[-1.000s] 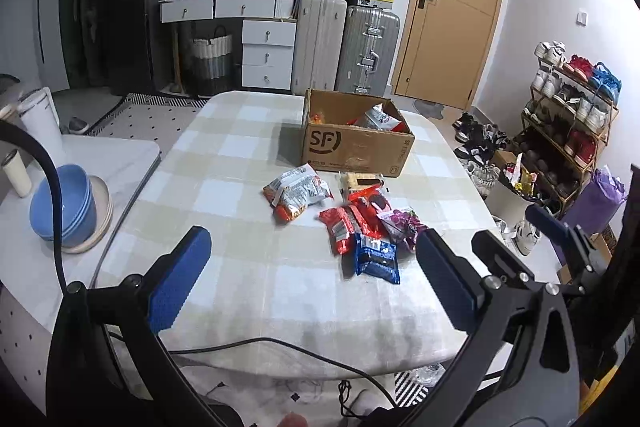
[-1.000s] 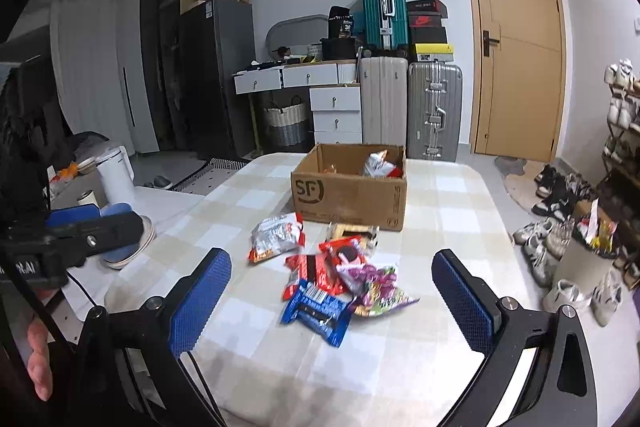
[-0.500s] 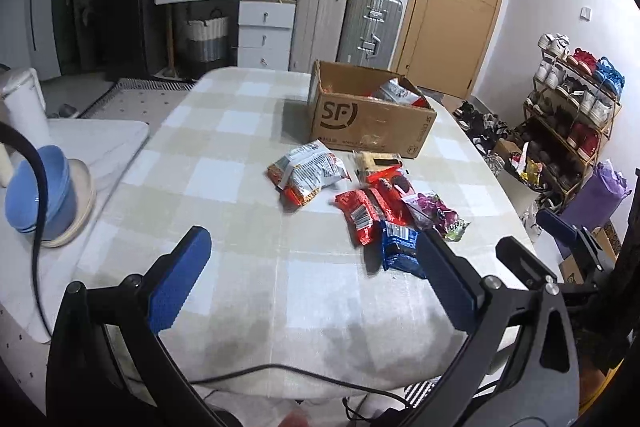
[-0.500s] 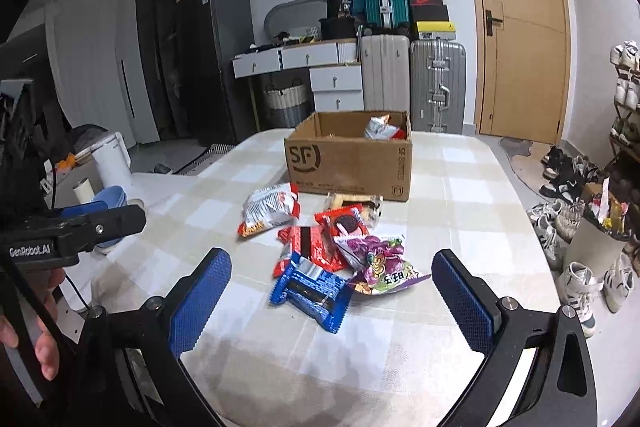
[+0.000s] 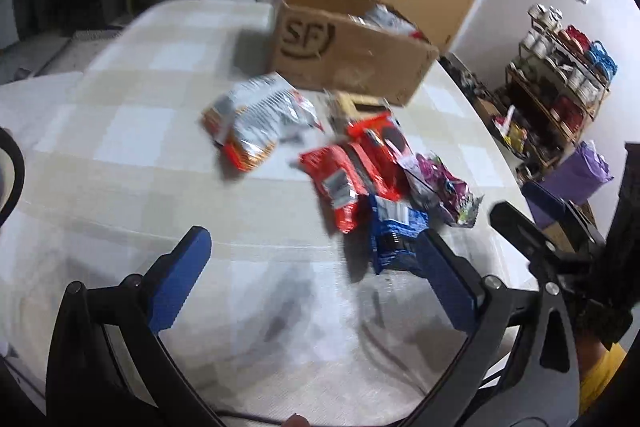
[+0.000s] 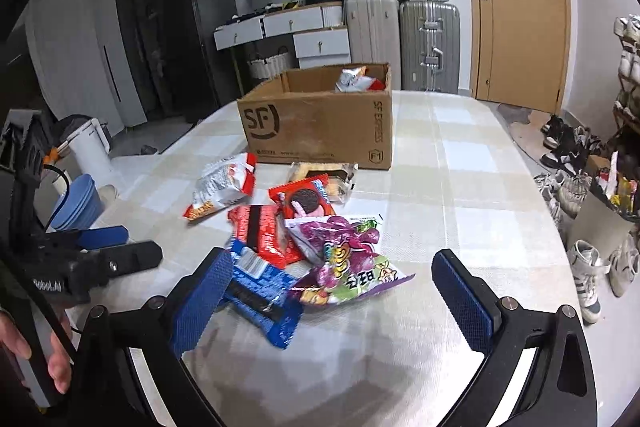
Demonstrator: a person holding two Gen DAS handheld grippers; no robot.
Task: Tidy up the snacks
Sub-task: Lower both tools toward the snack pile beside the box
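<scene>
Snacks [image 6: 304, 227] look sharp only from the right; both grippers' jaws gape empty.

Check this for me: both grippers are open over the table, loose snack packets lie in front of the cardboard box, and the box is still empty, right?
Not quite. The cardboard box is not empty: the right wrist view shows a snack bag already inside it. The rest holds: the left gripper and right gripper are both open over the table, and loose snack packets lie in front of the box.
</scene>
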